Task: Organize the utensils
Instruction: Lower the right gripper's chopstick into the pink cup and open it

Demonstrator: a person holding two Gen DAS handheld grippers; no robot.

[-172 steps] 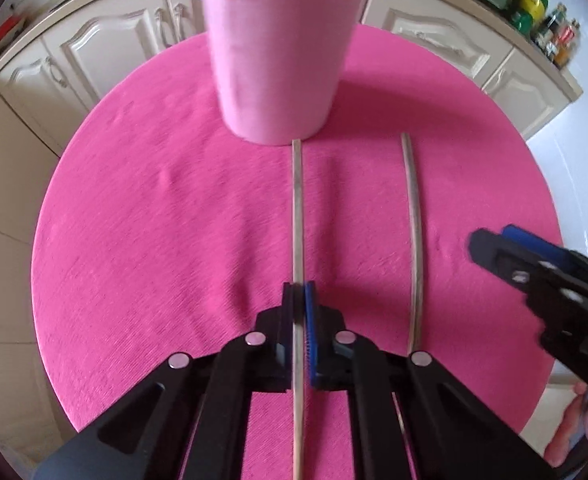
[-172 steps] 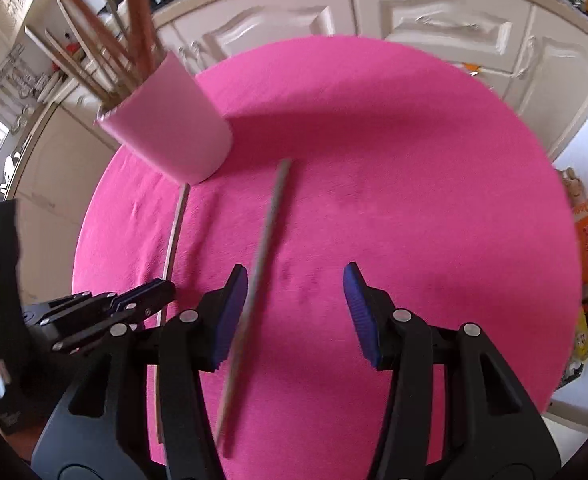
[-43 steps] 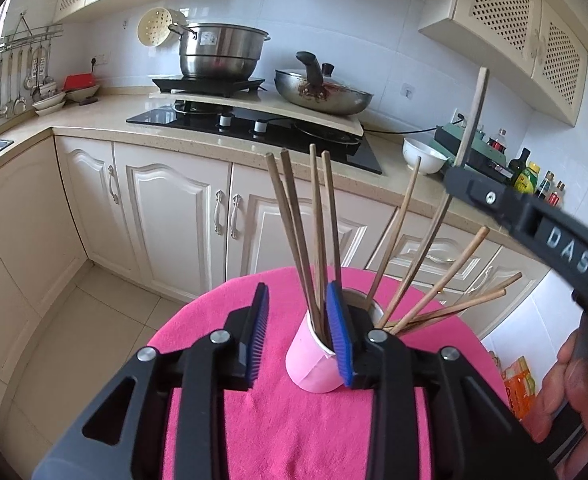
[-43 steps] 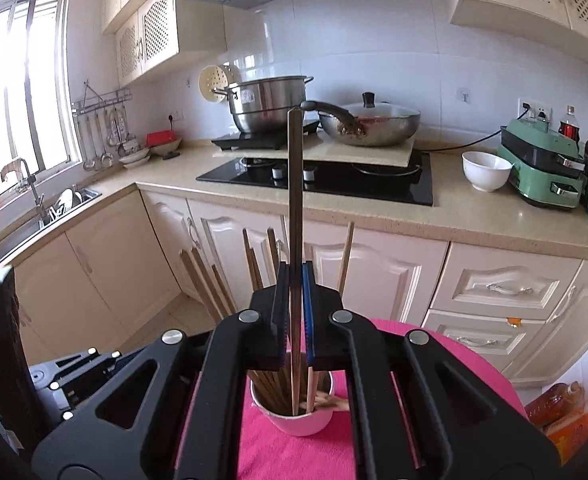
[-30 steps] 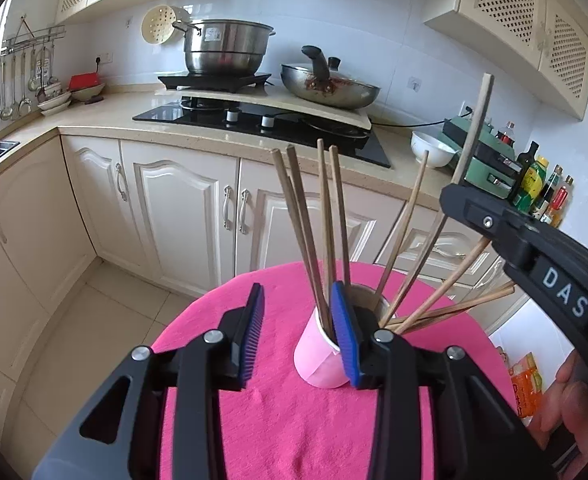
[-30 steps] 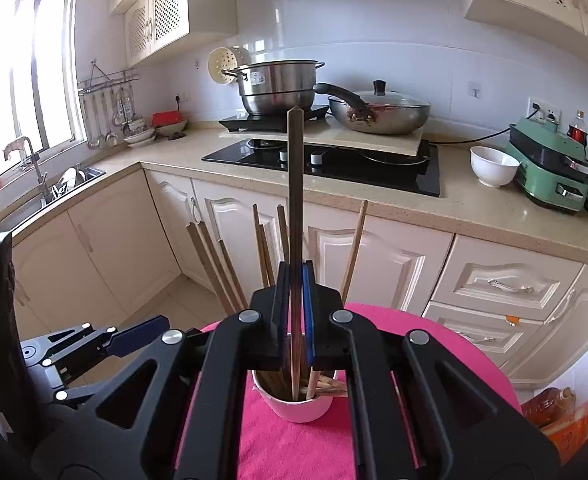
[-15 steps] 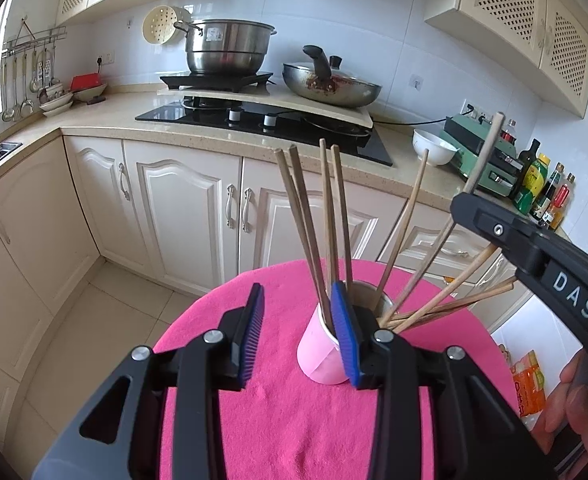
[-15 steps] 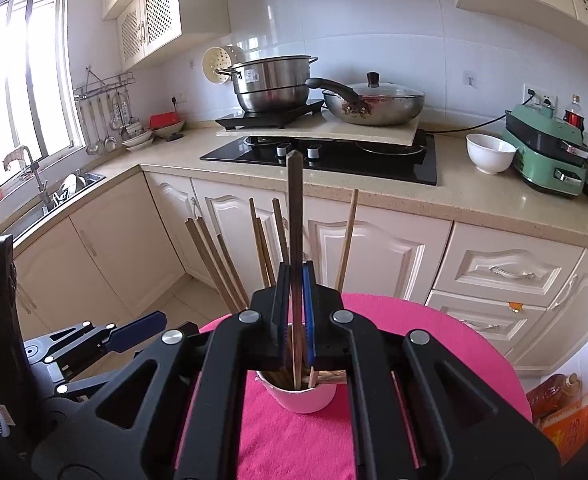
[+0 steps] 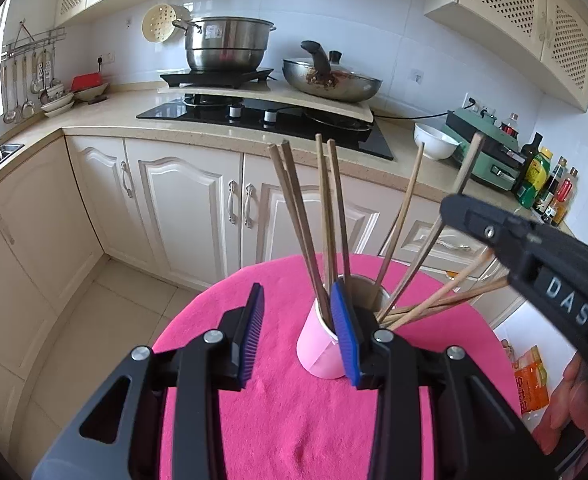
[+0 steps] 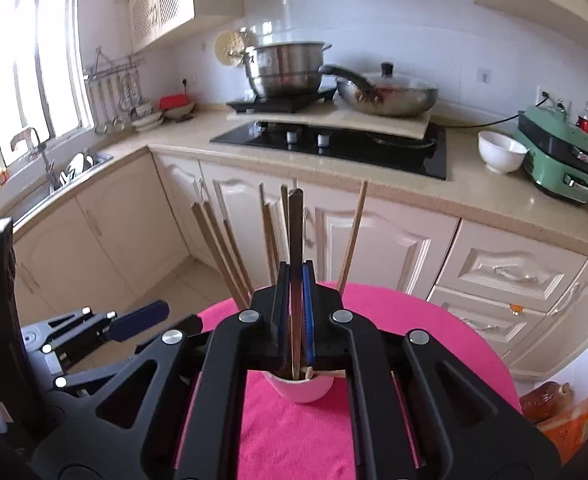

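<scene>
A pink cup (image 9: 318,350) stands on a round pink table (image 9: 294,420) and holds several wooden chopsticks (image 9: 325,220). My left gripper (image 9: 299,332) is open and empty, just in front of the cup. My right gripper (image 10: 295,312) is shut on one wooden chopstick (image 10: 295,232), held upright with its lower end inside the cup (image 10: 299,388). In the left wrist view the right gripper (image 9: 533,256) reaches in from the right above the cup, holding that chopstick (image 9: 467,164).
Cream cabinets (image 9: 190,216) and a counter with a black hob (image 9: 262,114), a steel pot (image 9: 226,48) and a pan (image 9: 329,80) stand behind the table. Bottles (image 9: 549,184) and a green appliance (image 10: 557,152) sit at the right. An orange packet (image 9: 529,380) lies on the floor.
My right gripper has lowered the held chopstick further into the cup. My left gripper stays open in front of the cup, nearly still.
</scene>
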